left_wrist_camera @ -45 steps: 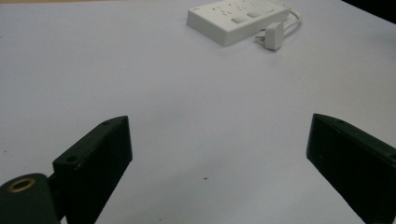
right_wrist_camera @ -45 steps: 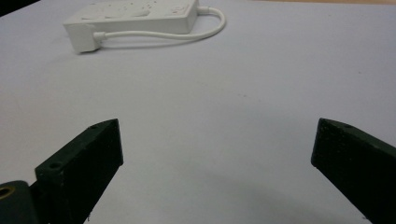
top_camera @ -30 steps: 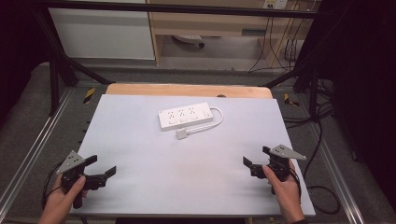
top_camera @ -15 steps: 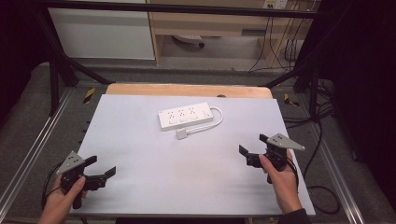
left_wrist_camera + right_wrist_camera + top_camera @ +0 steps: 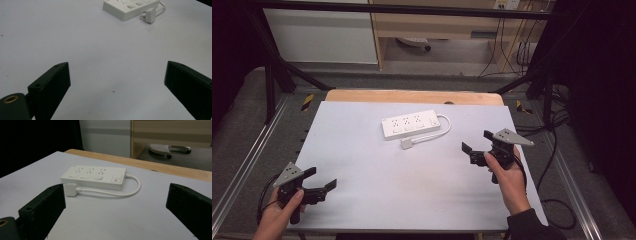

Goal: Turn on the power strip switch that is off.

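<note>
A white power strip [image 5: 411,125] lies flat on the far middle of the white table [image 5: 377,200]. Its short cable [image 5: 444,127] loops round to a white plug [image 5: 407,144] lying loose just in front of it. My right gripper [image 5: 476,141] is held open to the right of the strip, with nothing between its jaws. In the right gripper view the strip [image 5: 93,177] and the plug [image 5: 70,189] lie ahead of the open gripper [image 5: 115,205]. My left gripper [image 5: 323,177] rests open at the near left corner. From there, the strip [image 5: 130,7] lies far off.
A wooden strip [image 5: 412,96] runs along the table's far edge. Metal frame rails [image 5: 247,160] flank both sides. Cables [image 5: 557,150] trail on the floor at right. Beyond the table stand a white cabinet [image 5: 322,35] and a chair base [image 5: 170,148].
My right gripper has moved forward and left, closer to the power strip, still open. The left gripper has stayed in place.
</note>
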The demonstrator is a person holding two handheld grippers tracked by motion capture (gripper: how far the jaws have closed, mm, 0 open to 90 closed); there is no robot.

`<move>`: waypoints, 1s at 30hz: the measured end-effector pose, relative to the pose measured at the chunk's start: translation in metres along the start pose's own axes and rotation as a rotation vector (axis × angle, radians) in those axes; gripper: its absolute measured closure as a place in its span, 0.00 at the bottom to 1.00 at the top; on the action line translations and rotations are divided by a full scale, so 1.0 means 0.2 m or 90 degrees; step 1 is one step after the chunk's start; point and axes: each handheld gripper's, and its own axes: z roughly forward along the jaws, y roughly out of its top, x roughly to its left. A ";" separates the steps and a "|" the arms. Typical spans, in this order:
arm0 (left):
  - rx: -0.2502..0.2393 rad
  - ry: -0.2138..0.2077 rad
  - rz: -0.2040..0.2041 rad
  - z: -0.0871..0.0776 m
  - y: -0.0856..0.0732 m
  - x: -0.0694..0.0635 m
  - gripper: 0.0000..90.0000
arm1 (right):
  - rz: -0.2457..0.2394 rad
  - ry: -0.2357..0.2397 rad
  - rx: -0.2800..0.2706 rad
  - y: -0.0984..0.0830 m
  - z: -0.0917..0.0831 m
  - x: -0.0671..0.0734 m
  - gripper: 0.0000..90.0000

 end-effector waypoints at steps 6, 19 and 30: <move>0.000 -0.001 -0.001 0.00 0.00 0.00 0.07 | -0.007 -0.001 0.001 0.04 0.05 0.00 0.03; 0.003 -0.002 0.000 0.00 0.00 0.00 0.07 | 0.003 -0.019 0.005 0.13 0.21 -0.02 0.04; 0.005 -0.004 0.001 0.00 0.00 0.00 0.07 | 0.001 -0.028 0.005 0.18 0.33 -0.02 0.05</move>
